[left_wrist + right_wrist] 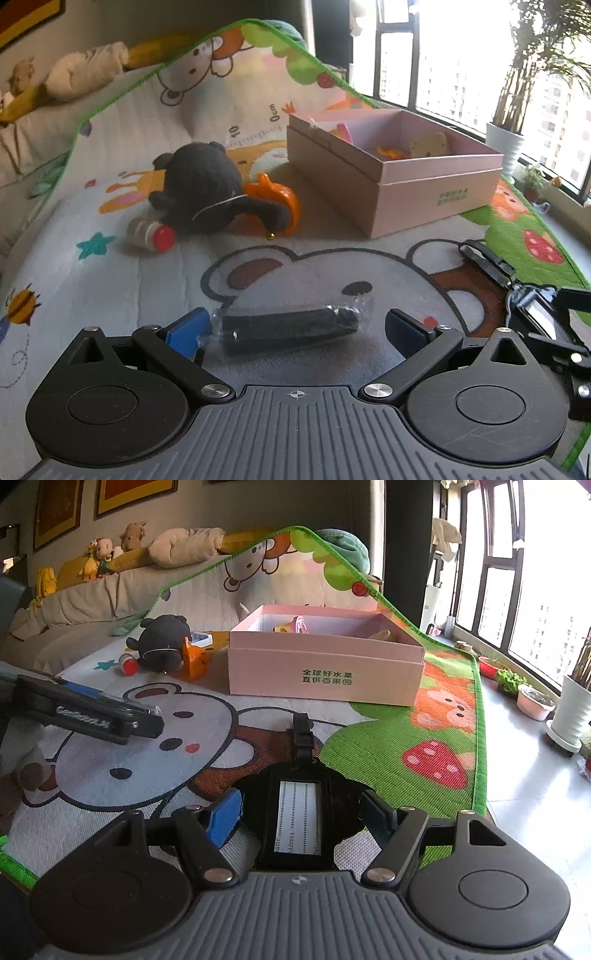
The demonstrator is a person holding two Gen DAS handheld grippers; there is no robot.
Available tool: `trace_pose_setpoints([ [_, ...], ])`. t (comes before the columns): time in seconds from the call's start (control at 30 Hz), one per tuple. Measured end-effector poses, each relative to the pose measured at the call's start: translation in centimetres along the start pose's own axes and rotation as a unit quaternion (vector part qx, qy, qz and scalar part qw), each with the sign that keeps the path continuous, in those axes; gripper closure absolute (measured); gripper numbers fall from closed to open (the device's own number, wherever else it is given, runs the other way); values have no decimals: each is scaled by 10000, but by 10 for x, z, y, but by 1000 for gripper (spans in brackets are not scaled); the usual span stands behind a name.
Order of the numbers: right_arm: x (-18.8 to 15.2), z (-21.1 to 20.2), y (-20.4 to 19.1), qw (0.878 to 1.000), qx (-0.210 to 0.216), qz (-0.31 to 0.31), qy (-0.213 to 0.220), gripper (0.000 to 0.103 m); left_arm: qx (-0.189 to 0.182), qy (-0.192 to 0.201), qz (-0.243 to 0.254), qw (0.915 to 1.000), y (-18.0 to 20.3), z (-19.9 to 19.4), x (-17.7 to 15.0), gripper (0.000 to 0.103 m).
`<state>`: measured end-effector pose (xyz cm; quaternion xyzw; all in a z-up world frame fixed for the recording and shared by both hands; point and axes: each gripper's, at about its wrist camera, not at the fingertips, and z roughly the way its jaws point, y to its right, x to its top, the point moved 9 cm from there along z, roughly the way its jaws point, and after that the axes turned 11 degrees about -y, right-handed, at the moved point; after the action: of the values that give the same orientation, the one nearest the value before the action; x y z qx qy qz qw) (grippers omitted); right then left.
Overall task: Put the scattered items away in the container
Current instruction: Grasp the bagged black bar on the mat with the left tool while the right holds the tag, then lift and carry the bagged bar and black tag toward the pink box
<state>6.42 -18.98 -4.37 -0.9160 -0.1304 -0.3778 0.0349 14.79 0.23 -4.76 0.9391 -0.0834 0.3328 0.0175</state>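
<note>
On a woven cartoon-print play mat [122, 288], the left claw [295, 326] stands wide around a black cylindrical item in crinkled clear wrap [291, 326], its blue pads not visibly pressing. The right claw [301, 818] brackets a flat black luggage tag with a white address card [299, 818], pads at its sides; whether they grip cannot be told. The pink cardboard box [325, 668] sits at twelve o'clock from it, a fuzzy black plush toy [207, 188] at eleven.
</note>
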Motion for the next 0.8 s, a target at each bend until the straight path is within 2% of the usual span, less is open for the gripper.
trace_pose_setpoints([
  [0.07,0,0,0,10000,-8,-13,8,32,2,7,2,10000,0,0,1,3],
  [0.1,0,0,0,10000,-6,-10,5,32,4,10,33,10000,0,0,1,11],
  [0.47,3,-3,1,9999,-45,7,-113,32,-306,104,245,9992,11,-21,-8,11],
  [0.8,15,-40,5,9995,-236,-22,211,32,-557,490,638,9952,35,-63,-17,11],
])
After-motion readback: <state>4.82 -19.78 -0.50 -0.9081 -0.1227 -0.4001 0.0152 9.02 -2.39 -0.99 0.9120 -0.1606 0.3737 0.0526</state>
